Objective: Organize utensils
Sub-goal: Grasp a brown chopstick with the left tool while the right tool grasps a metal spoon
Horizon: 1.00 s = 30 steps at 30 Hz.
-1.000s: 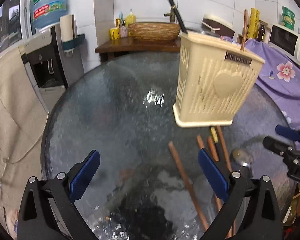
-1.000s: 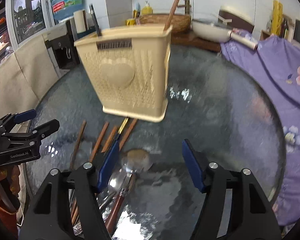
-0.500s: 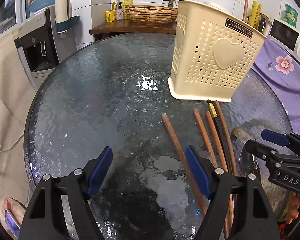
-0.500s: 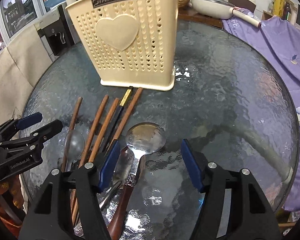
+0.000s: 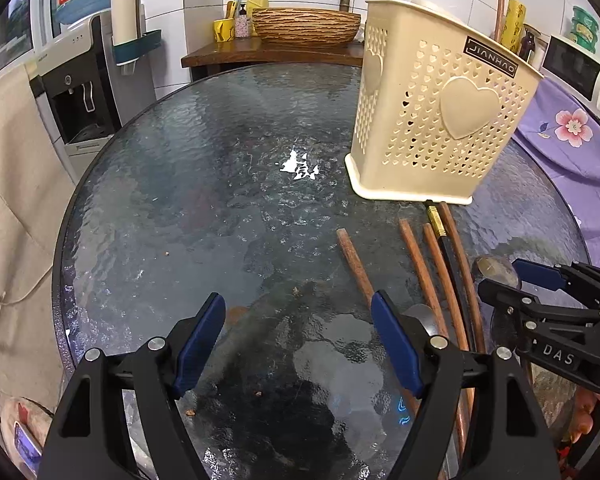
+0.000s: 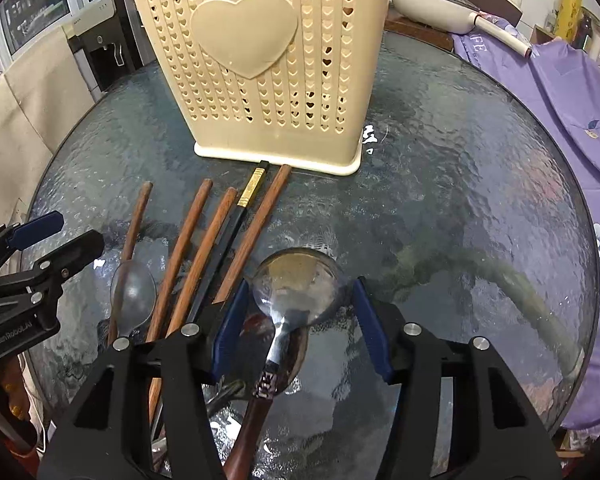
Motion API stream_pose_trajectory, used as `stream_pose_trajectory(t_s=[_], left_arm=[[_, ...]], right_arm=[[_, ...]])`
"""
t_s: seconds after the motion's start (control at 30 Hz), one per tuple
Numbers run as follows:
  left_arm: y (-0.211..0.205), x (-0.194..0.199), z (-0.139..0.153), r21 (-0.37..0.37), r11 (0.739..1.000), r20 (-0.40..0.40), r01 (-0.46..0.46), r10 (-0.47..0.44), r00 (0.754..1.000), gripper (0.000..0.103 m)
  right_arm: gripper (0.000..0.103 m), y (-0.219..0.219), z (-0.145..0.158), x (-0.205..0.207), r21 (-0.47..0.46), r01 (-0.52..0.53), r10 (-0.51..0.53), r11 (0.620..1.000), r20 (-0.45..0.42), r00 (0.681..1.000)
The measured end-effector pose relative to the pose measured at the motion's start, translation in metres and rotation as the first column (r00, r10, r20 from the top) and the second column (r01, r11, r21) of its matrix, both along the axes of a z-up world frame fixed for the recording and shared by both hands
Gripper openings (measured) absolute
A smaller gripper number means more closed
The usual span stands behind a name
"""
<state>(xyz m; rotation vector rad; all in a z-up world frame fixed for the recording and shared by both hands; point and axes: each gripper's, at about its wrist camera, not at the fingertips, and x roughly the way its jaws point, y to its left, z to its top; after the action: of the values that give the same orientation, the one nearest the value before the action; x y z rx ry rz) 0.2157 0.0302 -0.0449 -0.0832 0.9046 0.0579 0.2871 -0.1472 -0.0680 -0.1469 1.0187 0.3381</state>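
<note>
My right gripper (image 6: 298, 320), jaws just narrowing yet spread, straddles the round steel spoon with a dark wooden handle (image 6: 296, 280) on the glass table (image 6: 460, 200) (pads apart from it), while my left gripper (image 5: 298, 340) gapes empty.

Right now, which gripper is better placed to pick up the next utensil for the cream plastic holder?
Right. The right gripper already straddles the bowl of the large steel spoon with a wooden handle, its jaws just closing around it. The left gripper hangs open over bare glass table, with the brown wooden chopsticks off to its side.
</note>
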Motion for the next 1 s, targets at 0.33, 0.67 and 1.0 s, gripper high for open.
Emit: stream_pose_trajectory(t_s=[0.33,0.67,1.0], left_arm=[[-0.008,0.010,-0.001,-0.014,0.999,-0.025,0.039,-0.040,0.999,0.064],[-0.028,0.040,-0.002,-0.003,0.997,-0.083,0.073,-0.073,0.994,0.032],[-0.035,0.045,-0.008,0.035,0.997,-0.131,0.068,-0.063,0.989,0.019]], right_arm=[[0.048,0.006,0.000,0.003,-0.018,-0.017,0.017,1.000,0.004,1.000],[0.048,0.002,0.001,0.007,-0.006,-0.039,0.039,0.999,-0.004,0.999],[0.048,0.002,0.000,0.009,-0.005,-0.058,0.058,0.998,0.000,0.998]])
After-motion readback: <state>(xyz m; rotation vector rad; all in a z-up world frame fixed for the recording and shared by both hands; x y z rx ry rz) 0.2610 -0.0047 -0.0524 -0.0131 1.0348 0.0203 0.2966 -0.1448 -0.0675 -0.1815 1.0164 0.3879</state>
